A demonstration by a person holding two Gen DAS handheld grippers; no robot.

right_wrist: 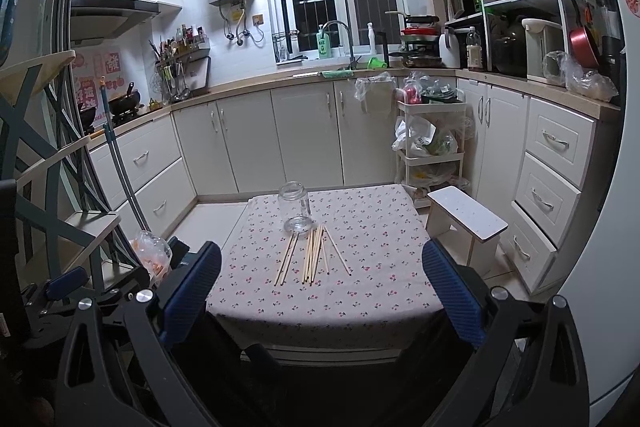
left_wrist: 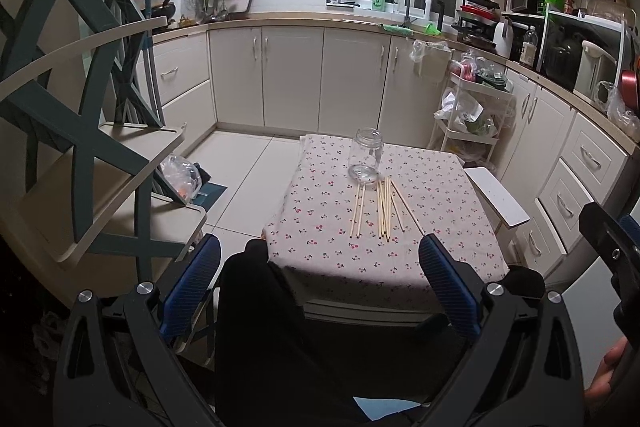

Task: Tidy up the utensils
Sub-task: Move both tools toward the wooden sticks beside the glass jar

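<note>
Chopsticks point(right_wrist: 313, 255) lie loose on the cloth-covered table point(right_wrist: 380, 291), dead ahead of both tools and well beyond the fingertips — nothing picked up yet. Glass jar point(right_wrist: 297, 207) stands upright just past their far ends, mouth up, empty as far as I can tell. Sticks run roughly along the tools' forward axis, far ends at the jar base, near ends fanned toward us: a pair off to the left, a tight bundle in the middle, two splayed right. Right gripper point(right_wrist: 322, 297) is spread wide and holds nothing; left gripper point(left_wrist: 320, 293) same, jaws apart, empty, hanging over the person's dark-clad lap at the near table edge. From the right tool the bundle sits close to centreline; from the left tool point(left_wrist: 380, 209) it sits slightly right of centre — so the right looks marginally better lined up, though neither is clearly nearer. Since the sticks point along the approach, I'd judge a grasp needs the fingers closing across them from the sides, then tipping upright into the jar.
</note>
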